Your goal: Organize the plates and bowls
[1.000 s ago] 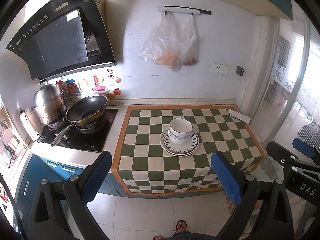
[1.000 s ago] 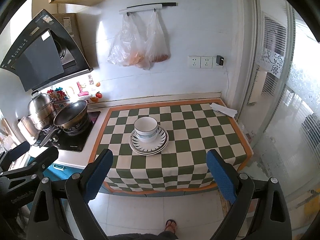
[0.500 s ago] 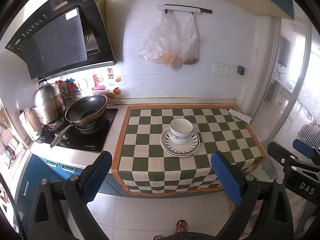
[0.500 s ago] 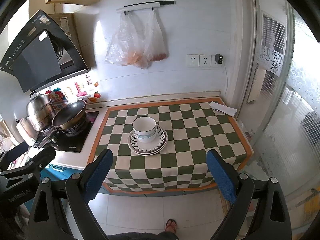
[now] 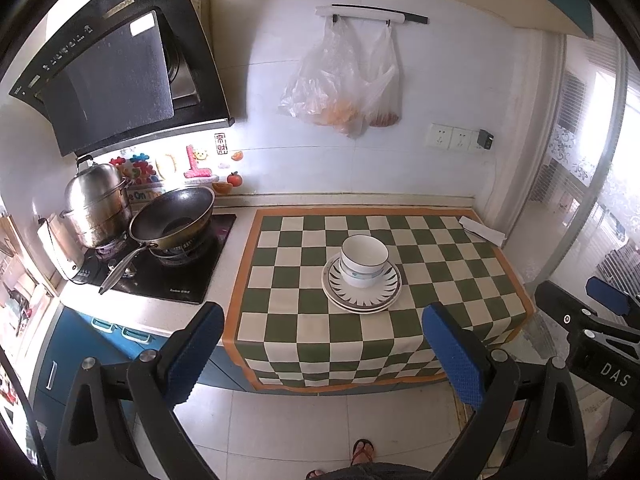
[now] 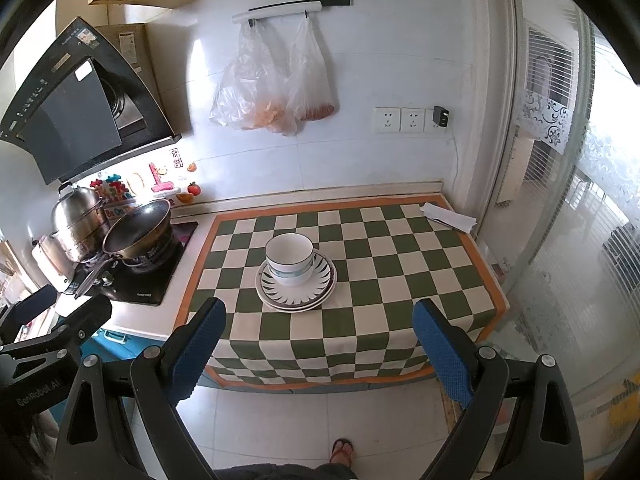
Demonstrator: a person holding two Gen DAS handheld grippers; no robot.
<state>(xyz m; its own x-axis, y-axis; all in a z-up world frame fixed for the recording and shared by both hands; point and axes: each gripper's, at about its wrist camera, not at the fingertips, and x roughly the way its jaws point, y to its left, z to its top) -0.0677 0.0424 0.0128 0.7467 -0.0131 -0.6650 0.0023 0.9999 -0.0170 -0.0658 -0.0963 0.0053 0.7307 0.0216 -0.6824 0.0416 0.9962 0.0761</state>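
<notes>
I held both tongs back from the counter, out over the pale floor tiles, so a wide strip of open room lay between my pads and the hanging front edge of the checkered cloth [image 5: 360,344]. My left gripper [image 5: 324,344] stood released, its blue pads spread wide with nothing between them; my right gripper [image 6: 320,340] was the same, slack and empty.

The bowl [image 5: 364,256] sat near the middle of the cloth, on top of the stacked plates [image 5: 360,300]. It was white, smooth and glossy, round with a thin band near its foot; the plates were flat and white with a dark spiked pattern round the rim (two at least, I could not count them surely). Bare squares lay all round the stack, and nothing stood between it and me.

Left of the cloth, on the black hob [image 5: 176,276], a dark wok [image 5: 172,220] rested with its long metal handle pointing toward the counter's front edge, and a shiny steel steamer pot [image 5: 98,204] stood just behind it. A folded white paper [image 6: 448,216] lay at the cloth's far right corner, near the glass door. Two thin plastic bags [image 6: 272,92] hung from a rail on the white wall, well above the counter.
</notes>
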